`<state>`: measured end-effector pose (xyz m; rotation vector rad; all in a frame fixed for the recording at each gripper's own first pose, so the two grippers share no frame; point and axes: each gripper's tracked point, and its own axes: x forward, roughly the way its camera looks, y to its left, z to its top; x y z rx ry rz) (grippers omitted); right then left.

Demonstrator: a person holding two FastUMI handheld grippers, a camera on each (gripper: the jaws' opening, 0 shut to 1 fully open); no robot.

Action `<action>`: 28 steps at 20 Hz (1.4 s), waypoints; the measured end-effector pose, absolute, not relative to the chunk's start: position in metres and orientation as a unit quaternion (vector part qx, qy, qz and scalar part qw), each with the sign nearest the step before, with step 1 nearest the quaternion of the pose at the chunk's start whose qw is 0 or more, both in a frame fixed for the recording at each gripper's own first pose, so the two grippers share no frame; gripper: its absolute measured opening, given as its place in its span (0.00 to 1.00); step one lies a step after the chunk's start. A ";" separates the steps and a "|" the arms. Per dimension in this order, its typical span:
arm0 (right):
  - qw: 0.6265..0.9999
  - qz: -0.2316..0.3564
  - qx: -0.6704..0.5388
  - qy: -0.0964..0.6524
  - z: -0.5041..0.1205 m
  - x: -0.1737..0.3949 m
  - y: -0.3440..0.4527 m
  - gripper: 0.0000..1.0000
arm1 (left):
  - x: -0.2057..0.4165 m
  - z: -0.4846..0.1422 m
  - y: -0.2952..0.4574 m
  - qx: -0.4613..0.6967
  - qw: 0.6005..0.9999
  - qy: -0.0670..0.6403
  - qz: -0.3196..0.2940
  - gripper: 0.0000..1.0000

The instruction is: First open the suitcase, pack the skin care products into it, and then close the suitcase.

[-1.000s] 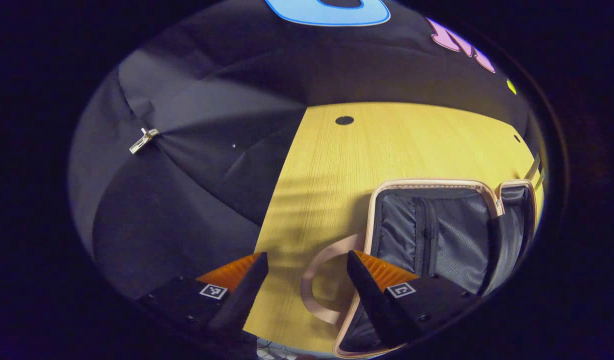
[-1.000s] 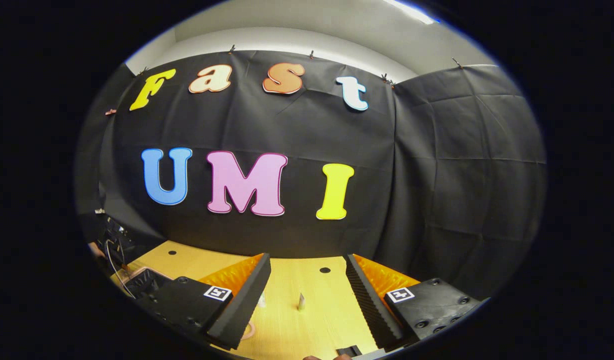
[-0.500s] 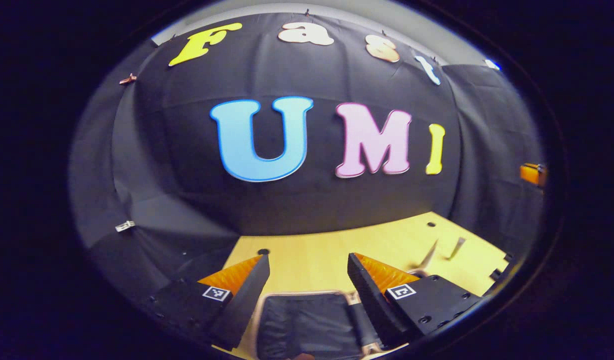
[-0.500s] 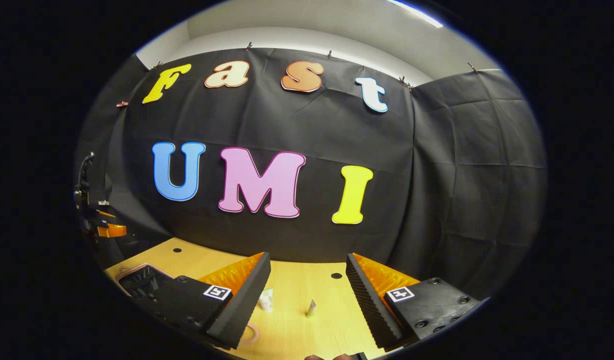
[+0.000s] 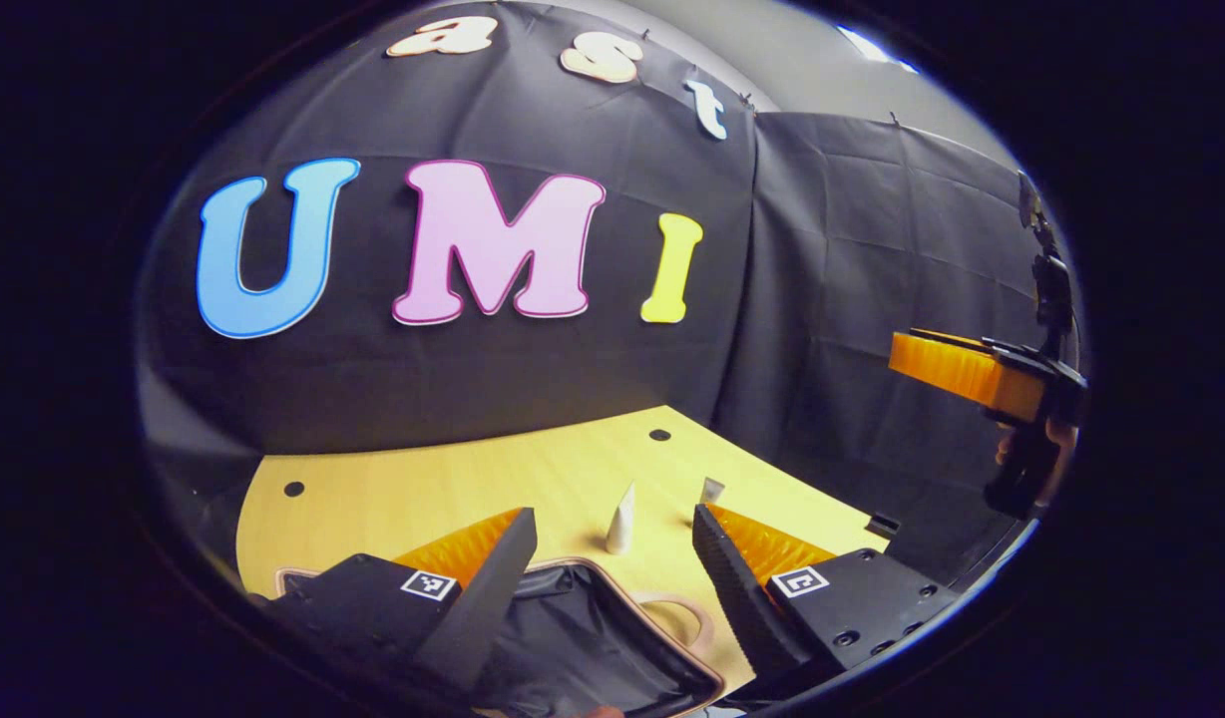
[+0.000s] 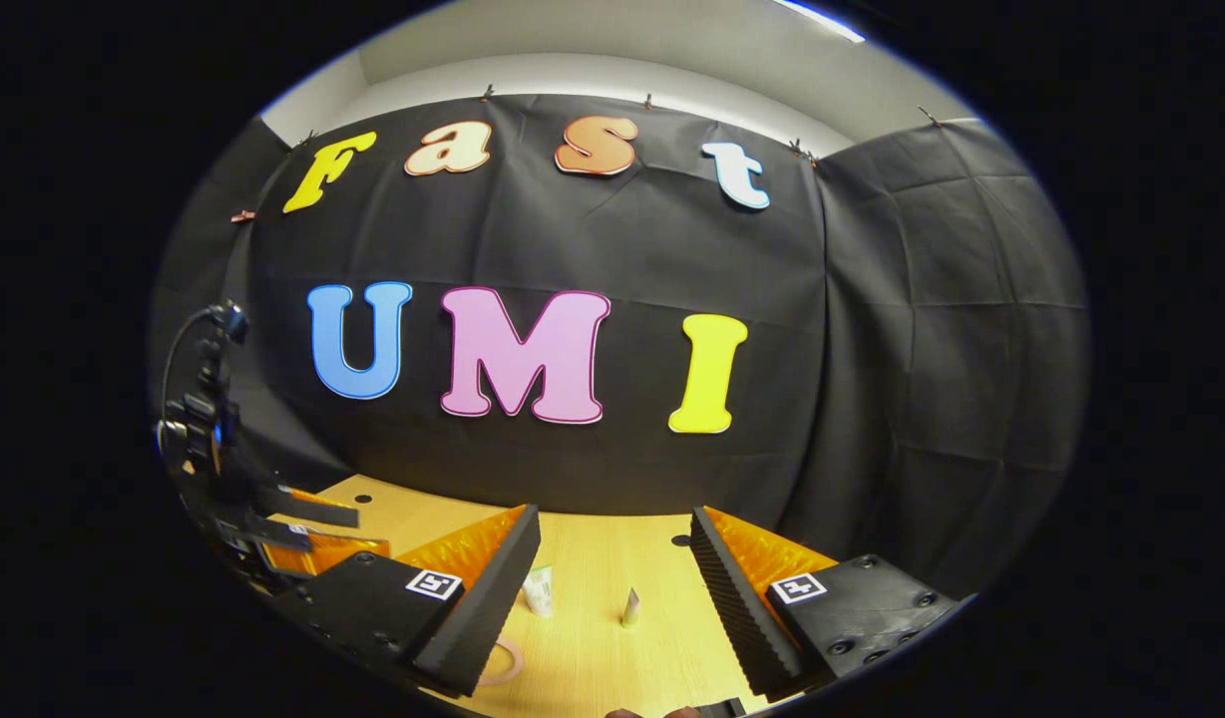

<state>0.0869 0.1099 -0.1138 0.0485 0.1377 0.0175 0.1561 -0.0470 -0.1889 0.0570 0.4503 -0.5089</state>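
Observation:
The suitcase (image 5: 593,638) lies open on the wooden table (image 5: 423,489), showing dark lining, a pink rim and a pink handle (image 5: 677,613). My left gripper (image 5: 612,514) hovers open above it, holding nothing. Beyond the case two skin care tubes stand upright: a white one (image 5: 620,519) and a smaller one (image 5: 712,489). In the right gripper view the right gripper (image 6: 613,514) is open and empty over the table, with a pale tube (image 6: 540,590) and a slim tube (image 6: 630,606) standing between its fingers farther off. The pink handle (image 6: 503,660) peeks out by its left finger.
The right gripper (image 5: 957,364) hangs at the far right of the left gripper view, held by a hand (image 5: 1056,449). The left gripper (image 6: 303,519) appears low at the left of the right gripper view. Black cloth walls close the table's back and sides. Small dark holes (image 5: 658,435) dot the tabletop.
The left gripper view has swung up from the suitcase and turned right, bringing the tubes and the right gripper into sight. The right gripper has barely moved; the left gripper now appears beside it.

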 end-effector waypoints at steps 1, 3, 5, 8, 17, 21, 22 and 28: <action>0.997 0.009 0.025 0.071 -0.119 0.089 0.103 0.96 | 0.163 -0.200 -0.056 0.029 0.938 0.236 -0.254 0.99; 0.997 0.013 0.021 0.077 -0.130 0.096 0.087 0.96 | 0.182 -0.229 -0.072 0.034 0.928 0.271 -0.253 0.99; 0.995 0.017 0.025 0.093 -0.145 0.104 0.071 0.96 | 0.204 -0.263 -0.086 0.047 0.920 0.302 -0.245 0.99; 0.992 0.034 0.030 0.115 -0.168 0.117 0.053 0.96 | 0.233 -0.309 -0.100 0.074 0.909 0.336 -0.237 0.97; 0.979 0.078 0.028 0.184 -0.241 0.154 0.014 0.96 | 0.303 -0.416 -0.135 0.114 0.876 0.421 -0.205 0.96; 0.974 0.093 0.038 0.202 -0.268 0.172 0.012 0.96 | 0.305 -0.462 -0.137 0.129 0.850 0.475 -0.190 0.96; 0.972 0.098 0.040 0.210 -0.277 0.176 0.013 0.96 | 0.305 -0.467 -0.135 0.127 0.844 0.485 -0.188 0.96; 0.955 0.141 0.050 0.257 -0.332 0.193 0.042 0.97 | 0.293 -0.433 -0.139 0.121 0.848 0.465 -0.223 0.46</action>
